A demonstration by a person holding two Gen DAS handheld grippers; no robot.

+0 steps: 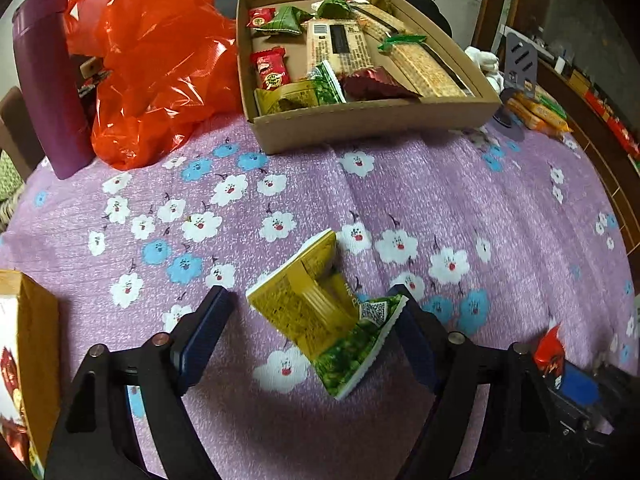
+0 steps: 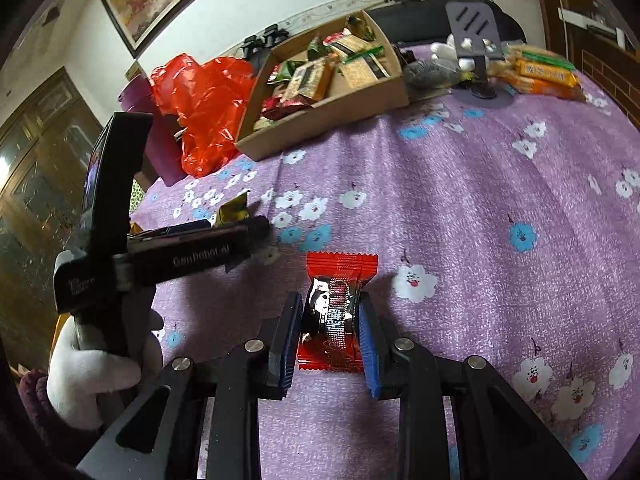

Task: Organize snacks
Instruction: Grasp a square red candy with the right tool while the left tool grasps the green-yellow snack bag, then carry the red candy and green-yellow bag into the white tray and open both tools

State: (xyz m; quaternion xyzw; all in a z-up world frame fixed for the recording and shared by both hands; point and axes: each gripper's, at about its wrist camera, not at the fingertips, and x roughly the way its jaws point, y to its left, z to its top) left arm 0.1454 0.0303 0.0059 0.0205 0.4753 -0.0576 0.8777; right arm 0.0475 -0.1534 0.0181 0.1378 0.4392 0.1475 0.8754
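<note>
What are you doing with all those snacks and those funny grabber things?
A person is sorting snacks into a cardboard box on a purple flowery cloth. The right gripper is squeezing a red candy. The left gripper is open around a yellow-green packet that isn't pinched yet; only one pad looks to be touching it. The box already has several snacks in it.
</note>
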